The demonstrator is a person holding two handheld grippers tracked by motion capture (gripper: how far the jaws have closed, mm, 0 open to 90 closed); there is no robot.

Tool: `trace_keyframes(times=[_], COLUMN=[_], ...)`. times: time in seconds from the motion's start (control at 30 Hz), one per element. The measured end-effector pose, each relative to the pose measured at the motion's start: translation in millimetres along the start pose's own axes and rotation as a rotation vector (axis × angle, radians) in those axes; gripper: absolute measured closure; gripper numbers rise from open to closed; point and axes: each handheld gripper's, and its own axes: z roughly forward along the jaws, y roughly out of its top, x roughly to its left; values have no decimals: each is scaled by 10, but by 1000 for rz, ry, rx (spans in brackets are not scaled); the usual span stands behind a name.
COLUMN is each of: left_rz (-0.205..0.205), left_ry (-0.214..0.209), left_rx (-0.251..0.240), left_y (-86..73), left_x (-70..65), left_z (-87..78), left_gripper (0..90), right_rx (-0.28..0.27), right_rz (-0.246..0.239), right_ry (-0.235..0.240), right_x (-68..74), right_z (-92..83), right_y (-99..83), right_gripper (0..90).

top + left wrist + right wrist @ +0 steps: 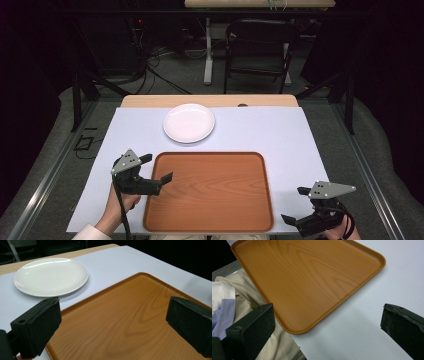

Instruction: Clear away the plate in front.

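Two hand-held grippers flank a wooden tray (210, 192) on a white-covered counter (300, 145), both with fingers spread wide and holding nothing. The left gripper (159, 168) sits at the tray's left rim, one finger hanging over the tray's upper left corner, the other just outside it. The right gripper (296, 205) hovers off the tray's lower right corner, apart from the rim. A bare white plate (189, 123) lies beyond the left fingers, just past the tray's far edge and not touching it.

Judging by the poses, the work in hand is a two-sided approach to the tray — or a reach past it for the plate. To take the tray well, each pair of fingers should straddle the low raised rim squarely, one finger inside and one outside, before closing; a slanted bite on so shallow a lip may slip.

There is open counter to the right of the right fingers and ahead of both grippers. The tray's near edge runs close to the counter's front edge — little margin there, where the person's clothing (227, 300) also lies close.
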Motion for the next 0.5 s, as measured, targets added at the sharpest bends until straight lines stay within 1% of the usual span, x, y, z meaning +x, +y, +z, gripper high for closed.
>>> trace_keyframes(times=[0.07,0.23,0.3,0.33,0.5], left_rz=[-17,-42,-62,-70,-97], left_ry=[2,8,10,4,7], left_rx=[-5,-1,17,31,55], left_y=[9,45,74,88,144], left_x=[13,40,51,59,84], left_z=[43,140,195,225,363], left_gripper=[1,2,1,2,2], right_rx=[0,2,2,2,3], right_rz=[2,1,0,-1,-3], right_ry=[1,0,0,1,2], right_x=[-1,-2,-1,-1,-1], right_z=[1,4,2,2,5], right_y=[-1,1,1,1,0], right_gripper=[0,0,0,0,0])
